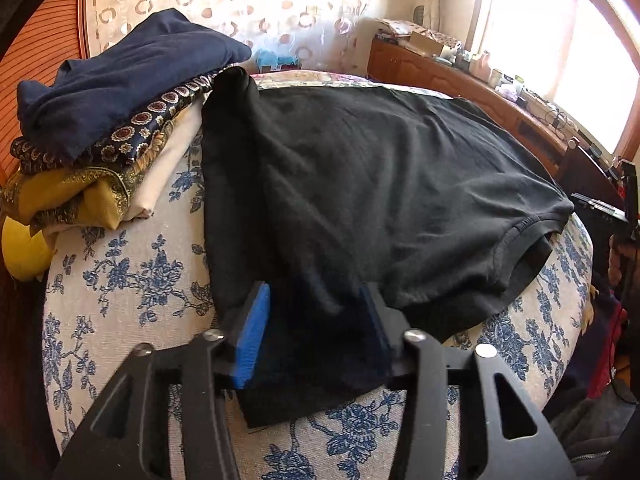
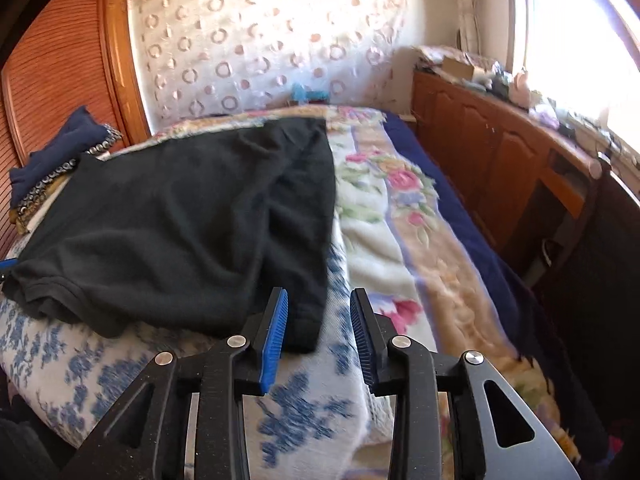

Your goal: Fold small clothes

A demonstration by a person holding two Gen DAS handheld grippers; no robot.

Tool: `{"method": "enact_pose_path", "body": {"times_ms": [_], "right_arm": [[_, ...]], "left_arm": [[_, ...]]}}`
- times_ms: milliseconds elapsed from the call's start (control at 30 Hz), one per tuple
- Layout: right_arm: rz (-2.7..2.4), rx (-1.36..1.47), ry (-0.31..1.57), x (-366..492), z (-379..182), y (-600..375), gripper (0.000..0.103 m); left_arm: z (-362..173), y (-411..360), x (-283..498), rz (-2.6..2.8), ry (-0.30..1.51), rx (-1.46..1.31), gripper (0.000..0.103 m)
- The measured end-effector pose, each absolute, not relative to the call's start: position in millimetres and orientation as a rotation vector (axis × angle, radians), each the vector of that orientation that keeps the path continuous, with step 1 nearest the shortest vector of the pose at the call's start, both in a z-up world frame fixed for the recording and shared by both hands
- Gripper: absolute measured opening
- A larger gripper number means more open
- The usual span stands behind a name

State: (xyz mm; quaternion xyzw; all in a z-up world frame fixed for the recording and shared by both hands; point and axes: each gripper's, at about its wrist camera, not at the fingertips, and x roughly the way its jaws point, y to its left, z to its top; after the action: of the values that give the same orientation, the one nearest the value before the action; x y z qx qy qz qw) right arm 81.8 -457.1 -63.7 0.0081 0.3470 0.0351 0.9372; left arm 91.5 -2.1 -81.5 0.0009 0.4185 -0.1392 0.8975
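A black T-shirt (image 1: 380,168) lies spread flat on the blue-flowered bed cover (image 1: 132,280), its neck opening toward the right of the left wrist view. My left gripper (image 1: 314,292) stands open at the near edge. One black sleeve (image 1: 304,360) lies slack between its blue pads (image 1: 252,332), which do not press on it. In the right wrist view the same T-shirt (image 2: 180,216) fills the left half. My right gripper (image 2: 319,294) is open too, and the other sleeve's end (image 2: 304,312) rests loosely between its jaws, nearer the left one.
A pile of folded clothes (image 1: 112,120), navy on top, sits at the bed's far left. A pink-flowered blanket (image 2: 400,208) covers the bed's right side. A wooden cabinet (image 2: 500,152) with clutter on top runs along the right under a bright window.
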Motion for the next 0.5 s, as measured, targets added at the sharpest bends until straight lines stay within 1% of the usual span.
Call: {"method": "enact_pose_path", "body": {"times_ms": [33, 167, 200, 233, 300, 367, 500], "right_arm": [[0.080, 0.017, 0.715, 82, -65, -457, 0.034], [0.093, -0.016, 0.713, 88, -62, -453, 0.034], [0.094, -0.023, 0.711, 89, -62, -452, 0.029], [0.101, -0.031, 0.711, 89, -61, -451, 0.017], [0.112, -0.047, 0.706, 85, -57, -451, 0.010], [0.130, -0.066, 0.695, 75, -53, -452, 0.005], [0.079, -0.100, 0.640, 61, -43, -463, 0.004]], "left_arm": [[-82, -3, 92, -0.291, 0.867, 0.000, 0.058], [-83, -8, 93, -0.287, 0.863, 0.022, 0.065], [-83, -9, 94, -0.284, 0.862, 0.027, 0.066], [-84, -9, 94, -0.281, 0.860, 0.031, 0.067], [-85, -10, 94, -0.277, 0.853, 0.034, 0.070], [-86, -11, 93, -0.267, 0.844, 0.047, 0.070], [-87, -15, 94, -0.252, 0.840, 0.073, 0.072]]}}
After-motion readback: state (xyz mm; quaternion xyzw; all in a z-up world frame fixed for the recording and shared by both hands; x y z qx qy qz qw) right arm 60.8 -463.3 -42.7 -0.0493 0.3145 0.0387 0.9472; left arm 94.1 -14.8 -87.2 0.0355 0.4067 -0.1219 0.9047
